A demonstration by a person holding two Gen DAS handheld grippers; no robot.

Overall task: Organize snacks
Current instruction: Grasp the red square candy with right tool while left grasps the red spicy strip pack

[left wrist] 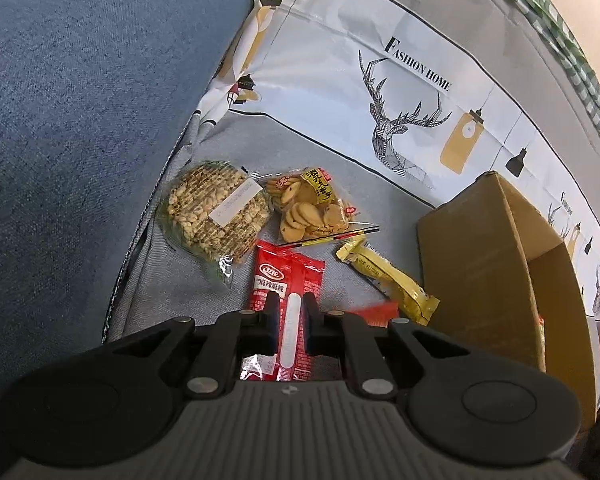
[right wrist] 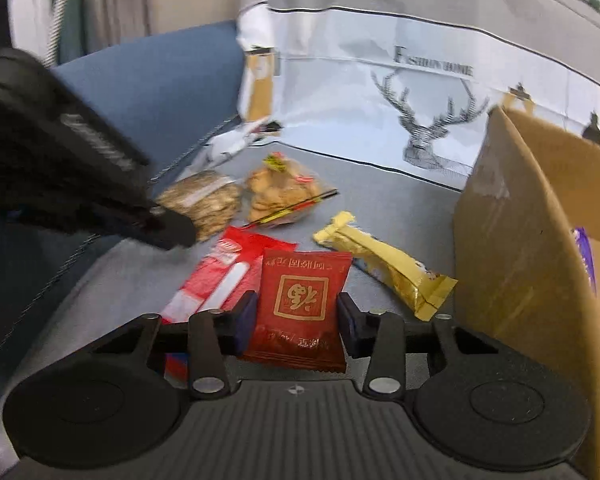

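Note:
In the left wrist view my left gripper (left wrist: 291, 305) is shut on a long red snack packet (left wrist: 288, 280) with a white stripe, low over the grey cloth. Beyond it lie a round peanut brittle pack (left wrist: 214, 210), a bag of small biscuits (left wrist: 308, 204) and a gold wafer bar (left wrist: 392, 278). In the right wrist view my right gripper (right wrist: 296, 312) is shut on a dark red square sachet (right wrist: 302, 300) with a gold emblem. The left gripper's black body (right wrist: 72, 168) shows at the left. An open cardboard box (right wrist: 512, 240) stands at the right, also in the left wrist view (left wrist: 480, 256).
A blue sofa cushion (left wrist: 80, 120) rises at the left. A white cloth with a deer print (left wrist: 400, 120) hangs behind the snacks. Something purple (right wrist: 586, 256) lies inside the box. The right wrist view is motion-blurred.

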